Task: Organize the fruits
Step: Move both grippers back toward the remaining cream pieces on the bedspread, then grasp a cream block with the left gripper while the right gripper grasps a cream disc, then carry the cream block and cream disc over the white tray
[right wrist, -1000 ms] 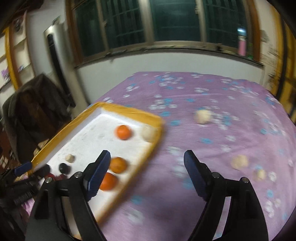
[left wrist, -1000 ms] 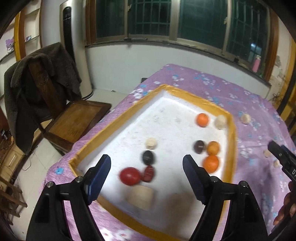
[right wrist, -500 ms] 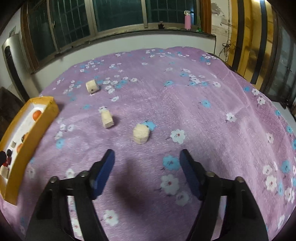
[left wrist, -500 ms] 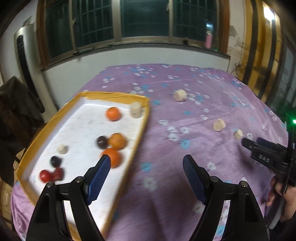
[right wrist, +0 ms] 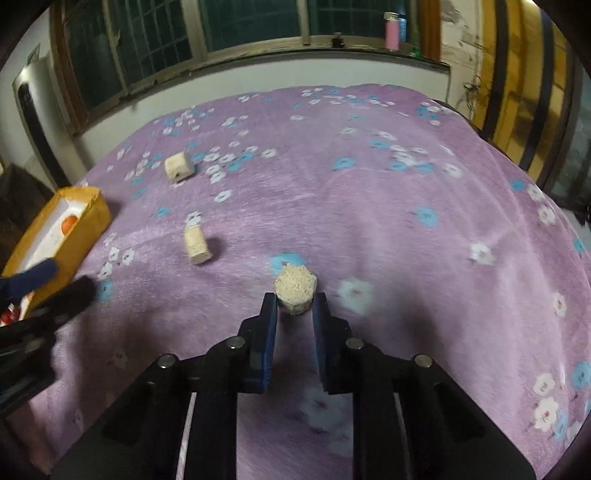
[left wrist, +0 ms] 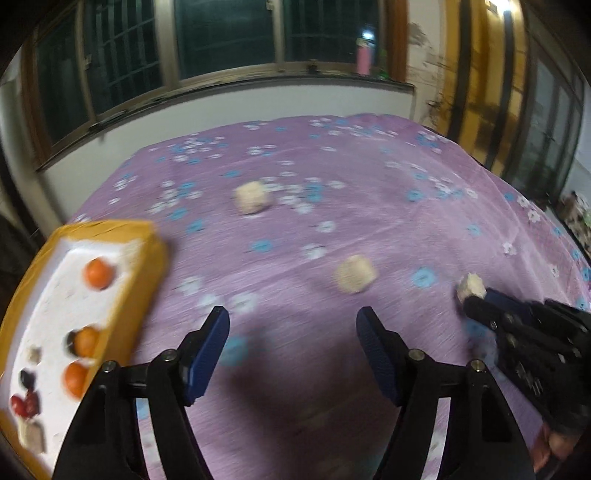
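Honestly, we've got the right gripper (right wrist: 294, 308) clamped on the beige chunk (right wrist: 295, 288), centre frame on the purple cloth (right wrist: 388, 221). It looks light, dry and crumbly, so we'd pinch its flat sides gently. Left gripper (left wrist: 293, 328) hangs unclenched, jaws just narrowing on nothing; tray (left wrist: 144, 266) sits lower left.

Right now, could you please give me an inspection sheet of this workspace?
Surface: purple floral cloth covers the table.
Job's things: foam tray at the left edge holds oranges and dark and red fruits; three beige chunks on the cloth, far chunk, middle chunk, near chunk.
Clutter: nothing seen.
Grippers: right gripper, jaws just closed, pads pressing the near chunk; left gripper open, jaws just narrowed, nothing between them.
Cables: wires hang by the far right wall.
Surroundings: dark barred windows; pink bottle on the sill.
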Demonstrator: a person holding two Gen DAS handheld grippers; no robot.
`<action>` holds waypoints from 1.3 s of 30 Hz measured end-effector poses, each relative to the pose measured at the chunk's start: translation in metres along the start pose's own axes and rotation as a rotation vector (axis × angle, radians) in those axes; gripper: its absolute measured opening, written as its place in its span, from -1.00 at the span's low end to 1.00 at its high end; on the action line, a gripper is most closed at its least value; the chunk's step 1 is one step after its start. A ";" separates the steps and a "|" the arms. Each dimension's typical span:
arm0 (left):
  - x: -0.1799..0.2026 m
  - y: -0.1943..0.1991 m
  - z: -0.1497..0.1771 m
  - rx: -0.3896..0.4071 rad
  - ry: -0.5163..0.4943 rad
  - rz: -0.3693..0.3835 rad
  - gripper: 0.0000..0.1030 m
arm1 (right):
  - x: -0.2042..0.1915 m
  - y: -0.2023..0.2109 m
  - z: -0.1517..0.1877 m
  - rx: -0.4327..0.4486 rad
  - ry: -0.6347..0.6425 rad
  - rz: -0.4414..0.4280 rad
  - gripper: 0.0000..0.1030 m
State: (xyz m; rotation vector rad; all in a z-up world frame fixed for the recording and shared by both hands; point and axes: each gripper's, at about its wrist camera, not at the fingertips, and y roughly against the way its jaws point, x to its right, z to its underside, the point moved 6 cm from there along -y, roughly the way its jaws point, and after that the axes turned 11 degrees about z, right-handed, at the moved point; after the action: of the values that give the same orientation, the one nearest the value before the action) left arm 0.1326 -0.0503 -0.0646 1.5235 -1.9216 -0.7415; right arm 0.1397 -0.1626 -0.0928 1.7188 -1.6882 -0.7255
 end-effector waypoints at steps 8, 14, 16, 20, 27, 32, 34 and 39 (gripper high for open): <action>0.031 -0.043 -0.016 -0.044 -0.015 0.010 -0.18 | 0.036 0.026 0.007 0.055 -0.064 -0.035 -0.60; 0.018 -0.050 -0.010 -0.065 0.009 -0.008 -0.71 | 0.035 0.030 0.003 0.077 -0.071 -0.072 -0.60; 0.015 -0.040 -0.005 -0.053 0.004 -0.017 -0.71 | 0.034 0.031 0.004 0.078 -0.070 -0.076 -0.60; 0.014 -0.010 0.010 -0.029 0.004 -0.036 -0.71 | 0.033 0.036 0.005 0.078 -0.069 -0.071 -0.60; 0.008 0.052 0.033 0.000 0.003 -0.075 -0.71 | 0.019 0.058 0.018 0.082 -0.041 -0.031 -0.60; -0.001 0.089 0.051 0.026 0.013 -0.070 -0.71 | 0.009 0.080 0.034 0.095 -0.029 0.005 -0.60; -0.007 0.099 0.056 0.035 0.022 -0.062 -0.71 | 0.002 0.088 0.041 0.093 -0.021 0.011 -0.60; -0.020 0.119 0.067 0.052 0.043 -0.061 -0.71 | -0.017 0.106 0.051 0.100 0.006 0.022 -0.59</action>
State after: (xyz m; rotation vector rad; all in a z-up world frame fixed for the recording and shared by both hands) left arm 0.0090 -0.0023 -0.0256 1.6234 -1.8838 -0.6843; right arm 0.0311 -0.1479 -0.0477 1.7653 -1.7633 -0.6348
